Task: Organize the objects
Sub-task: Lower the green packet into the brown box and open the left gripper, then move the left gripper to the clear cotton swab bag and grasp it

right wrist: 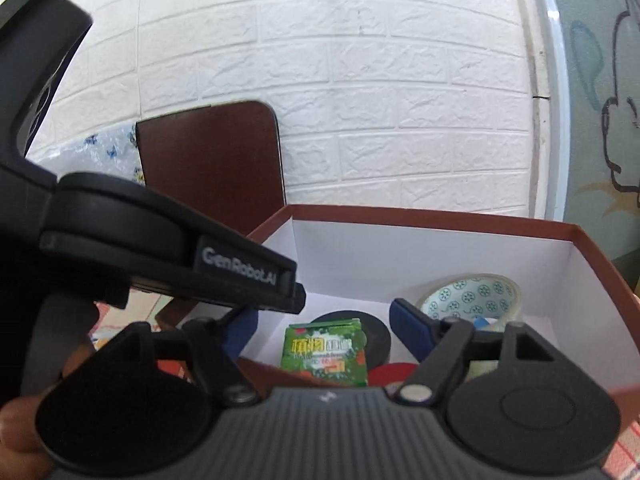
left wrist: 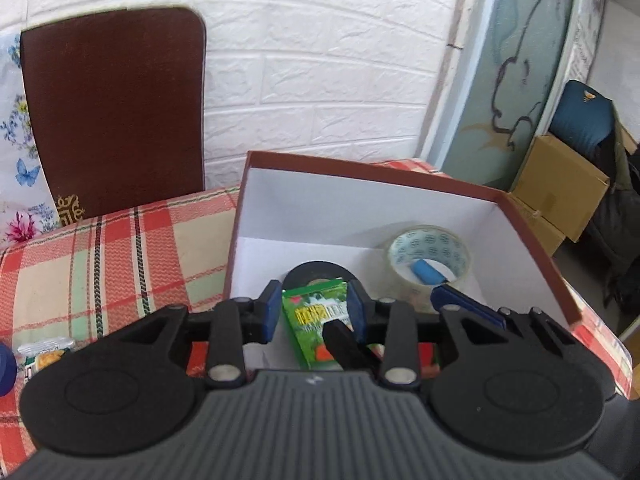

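On the far left of the box point(left wrist: 532, 236), a small yellow packet point(left wrist: 42, 354) lies on the checked counter point(left wrist: 120, 264). It is not in the box yet. A brown chair back point(left wrist: 112, 112) stands behind the counter, to the left of the box.

The box is red-brown outside and white inside. Its top is off, so things can go in from above.

The left tongs point(left wrist: 314, 310) hold a green packet point(left wrist: 316, 320) just over the near left part of the box. The two blue pads point(left wrist: 272, 308) sit one on each side of the packet, so the tongs look closed on it. The packet hangs a bit tilted. It is held over the box, most likely so it can be let go and drop inside with the other things.

A black tape roll point(left wrist: 320, 272) lies flat on the box floor, right behind the green packet. Lying flat, it cannot roll away.

The right tongs point(right wrist: 326, 332) wait at the near side of the box too, just to the right of the left tongs. Their blue pads stand far apart with nothing between them, so they are open. They seem to be waiting for a turn.

In the far right part of the box sits a clear tape roll point(left wrist: 430, 258). A small blue thing point(left wrist: 430, 272) shows inside its ring. It is too small to tell what it is.

To the right of the box, past the counter, cardboard boxes point(left wrist: 556, 192) are stacked near the wall.
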Tool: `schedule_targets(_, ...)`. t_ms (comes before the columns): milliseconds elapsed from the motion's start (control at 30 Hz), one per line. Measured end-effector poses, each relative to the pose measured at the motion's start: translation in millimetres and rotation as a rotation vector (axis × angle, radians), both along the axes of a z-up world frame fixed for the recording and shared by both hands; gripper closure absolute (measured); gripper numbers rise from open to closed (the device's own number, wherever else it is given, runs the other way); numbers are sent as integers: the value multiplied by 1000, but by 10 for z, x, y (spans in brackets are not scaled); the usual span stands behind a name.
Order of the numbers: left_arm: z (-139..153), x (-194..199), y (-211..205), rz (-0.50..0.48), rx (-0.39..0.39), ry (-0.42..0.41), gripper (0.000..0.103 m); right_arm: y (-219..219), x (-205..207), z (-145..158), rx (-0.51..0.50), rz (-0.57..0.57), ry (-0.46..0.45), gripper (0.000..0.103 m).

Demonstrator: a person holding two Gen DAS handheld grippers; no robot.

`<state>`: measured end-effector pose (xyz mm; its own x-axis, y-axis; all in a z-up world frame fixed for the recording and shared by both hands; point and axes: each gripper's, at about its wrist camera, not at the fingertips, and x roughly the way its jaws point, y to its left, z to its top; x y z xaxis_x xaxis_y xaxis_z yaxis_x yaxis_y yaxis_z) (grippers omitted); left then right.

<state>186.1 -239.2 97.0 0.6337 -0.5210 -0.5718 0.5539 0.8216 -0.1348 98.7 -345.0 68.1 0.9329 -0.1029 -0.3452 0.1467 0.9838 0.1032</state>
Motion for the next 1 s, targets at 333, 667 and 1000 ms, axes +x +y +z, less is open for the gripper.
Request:
schedule_targets(333, -169, -614, 819, 82, -11, -37, 65, 582, -582, -147, -62, 114, -26, 25)
schedule_targets(667, -876, -545, 2332, 443, 124, 57, 65, 1397, -280, -469, -71, 396, 249, 25)
schedule_targets(1000, -1022, -490, 3682, 802, 0, -57, 47, 2197, 512, -271, 27, 519, 246, 21)
